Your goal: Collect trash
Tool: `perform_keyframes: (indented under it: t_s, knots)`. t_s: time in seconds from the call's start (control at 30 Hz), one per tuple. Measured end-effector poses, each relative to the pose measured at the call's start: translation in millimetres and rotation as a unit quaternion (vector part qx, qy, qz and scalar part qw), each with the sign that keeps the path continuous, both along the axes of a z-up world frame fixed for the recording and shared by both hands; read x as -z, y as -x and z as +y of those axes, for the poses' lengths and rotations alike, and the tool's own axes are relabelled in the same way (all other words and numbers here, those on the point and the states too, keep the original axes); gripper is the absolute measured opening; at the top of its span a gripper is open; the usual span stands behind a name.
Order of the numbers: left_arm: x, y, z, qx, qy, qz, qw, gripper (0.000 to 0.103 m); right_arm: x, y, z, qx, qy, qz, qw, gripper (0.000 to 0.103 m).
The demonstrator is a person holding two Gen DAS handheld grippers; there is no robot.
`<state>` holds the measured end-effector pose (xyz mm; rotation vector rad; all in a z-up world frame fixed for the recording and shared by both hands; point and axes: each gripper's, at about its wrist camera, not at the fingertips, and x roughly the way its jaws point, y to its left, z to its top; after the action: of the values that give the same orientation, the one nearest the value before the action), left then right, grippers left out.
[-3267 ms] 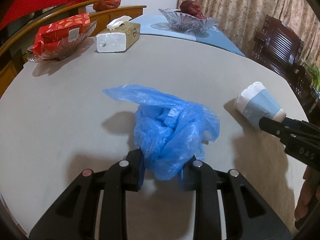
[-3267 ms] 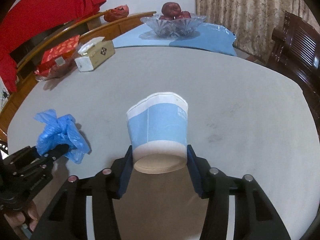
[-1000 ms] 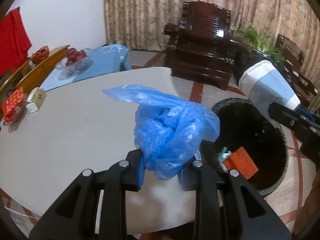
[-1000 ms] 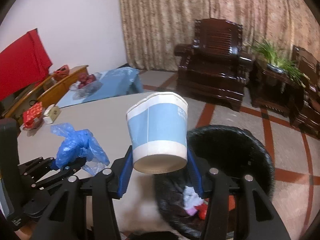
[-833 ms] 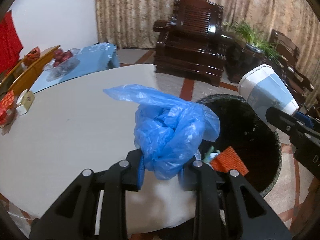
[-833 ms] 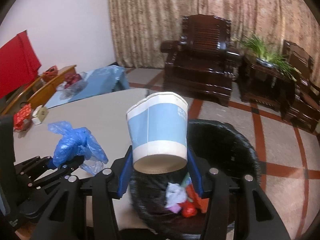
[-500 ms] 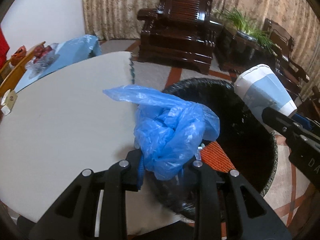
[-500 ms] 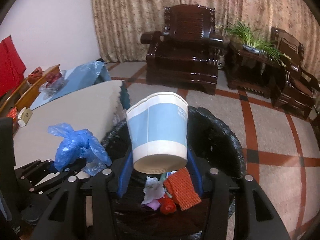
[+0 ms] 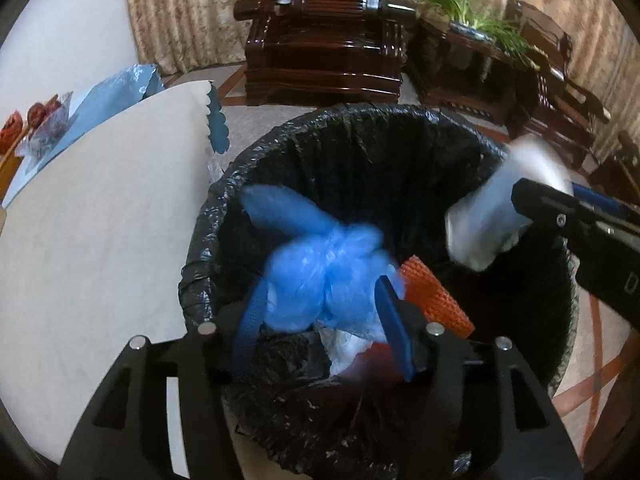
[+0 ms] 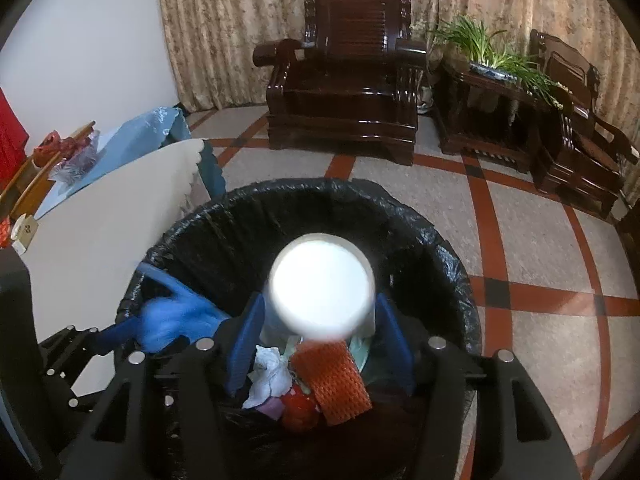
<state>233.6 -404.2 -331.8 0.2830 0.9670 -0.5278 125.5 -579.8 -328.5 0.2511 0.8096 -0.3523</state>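
Blue plastic bag [image 9: 320,276]: thin crinkled film, bunched into a loose ball, motion-blurred. It sits between the 2 blue pads of the left gripper [image 9: 320,320], above the open mouth of the bin [image 9: 304,140]. The jaws have just been opening and now stand about half open; the pads look clear of the film, though blur makes contact hard to judge.

Paper cup [image 10: 322,282]: white with a pale blue band, tapered cylinder, blurred. In the right wrist view its round white end faces the camera, between the 2 blue pads of the right gripper [image 10: 320,344], over the middle of the bin. These jaws have also just been opening, to about half width, with a gap showing on each side of the cup. In the left wrist view the cup [image 9: 492,224] is tilted at the right inner side of the bin.

Bin: round, lined with a glossy, wrinkled black bag folded over the rim. Inside lie an orange ribbed mesh piece [image 10: 330,380], crumpled white tissue [image 10: 272,376] and something red [image 10: 298,408].

Left of the bin: table [image 9: 100,220] under a matte pale cloth with a scalloped blue edge. Far side: dark polished wooden armchair [image 10: 344,80], patterned beige curtain [image 10: 240,20], tiled floor [image 10: 540,248] with red bands.
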Motion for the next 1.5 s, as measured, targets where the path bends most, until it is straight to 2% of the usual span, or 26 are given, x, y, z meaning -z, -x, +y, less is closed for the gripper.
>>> perform_keyframes:
  t_s: [0.27, 0.4, 0.63, 0.8, 0.9, 1.23, 1.5]
  knots:
    - [-3, 4, 15, -0.003, 0.002, 0.002, 1.0, 0.059, -4, 15, -1, 0.016, -0.007, -0.005, 1.0, 0.057]
    - [-14, 8, 24, -0.009, 0.009, -0.007, 0.9999, 0.068, -12, 23, 4, 0.018, -0.008, -0.009, 1.0, 0.057]
    - [-43, 22, 41, -0.008, 0.02, -0.029, 0.9994, 0.078, -24, 37, 18, 0.021, -0.006, -0.014, 1.0, 0.058]
    - [-71, 36, 69, -0.014, 0.036, -0.052, 0.9979, 0.086, -40, 49, 45, 0.017, 0.011, -0.026, 0.999, 0.071]
    - [-86, 45, 95, -0.021, 0.046, -0.062, 0.9968, 0.09, -52, 55, 60, 0.014, 0.013, -0.036, 0.999, 0.073]
    - [-133, 66, 191, -0.063, 0.071, -0.1, 0.9905, 0.09, -103, 81, 116, -0.001, 0.035, -0.079, 0.996, 0.08]
    - [-186, 86, 280, -0.126, 0.082, -0.143, 0.9782, 0.098, -142, 95, 178, -0.031, 0.035, -0.113, 0.993, 0.089]
